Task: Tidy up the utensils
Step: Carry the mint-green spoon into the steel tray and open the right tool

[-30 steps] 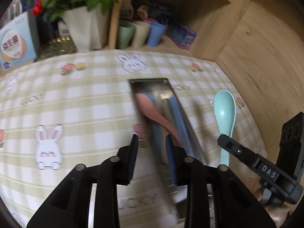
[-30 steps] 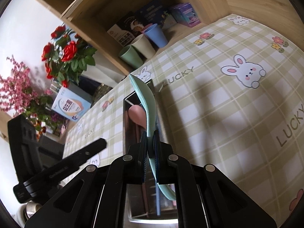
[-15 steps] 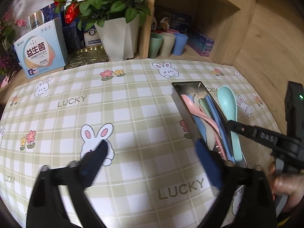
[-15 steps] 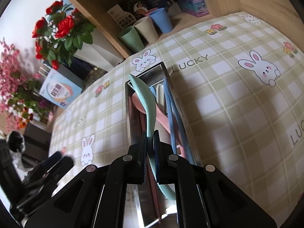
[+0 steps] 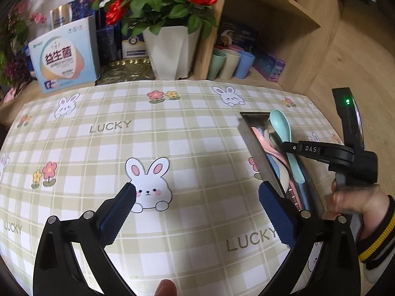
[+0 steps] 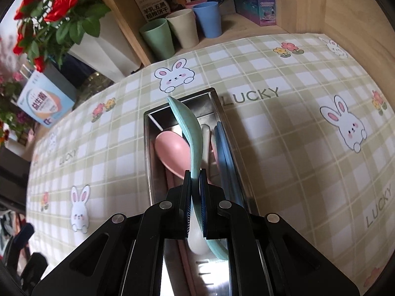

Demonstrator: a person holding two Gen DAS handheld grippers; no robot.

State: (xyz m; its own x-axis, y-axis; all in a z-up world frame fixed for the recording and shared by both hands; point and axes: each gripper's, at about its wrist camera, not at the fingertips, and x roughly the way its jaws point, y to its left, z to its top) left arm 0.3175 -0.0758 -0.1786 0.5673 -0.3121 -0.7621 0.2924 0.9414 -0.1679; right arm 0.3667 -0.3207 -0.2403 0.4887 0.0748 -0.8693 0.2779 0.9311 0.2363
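Right gripper (image 6: 195,185): jaws clamped on the handle of the teal spoon (image 6: 188,128), which stands on edge between the pads
Left gripper (image 5: 196,203): jaws wide apart, holding nothing, over bare tablecloth (image 5: 148,148) to the left of the tray
Teal spoon position: above the metal tray (image 6: 148,133), bowl toward the far end wall, handle running back under the gripper; whether it touches the contents cannot be told
Tray contents: pink spoon (image 6: 171,153), a white utensil (image 6: 205,145), blue chopsticks (image 6: 226,153), all lying lengthwise
Step in hand (judgement): lowering the teal spoon into the tray alongside the others
Handling (judgement): the spoon looks like light, rigid matte plastic; smooth, so it could pivot in a narrow pinch; unlikely to break if dropped a short way
Grasp point (judgement): mid-handle, as held now, keeps the bowl clear of the pads and lets the spoon lie flat on release
Risk (judgement): the bowl may catch on the pink spoon or the tray's far wall and leave the spoon propped
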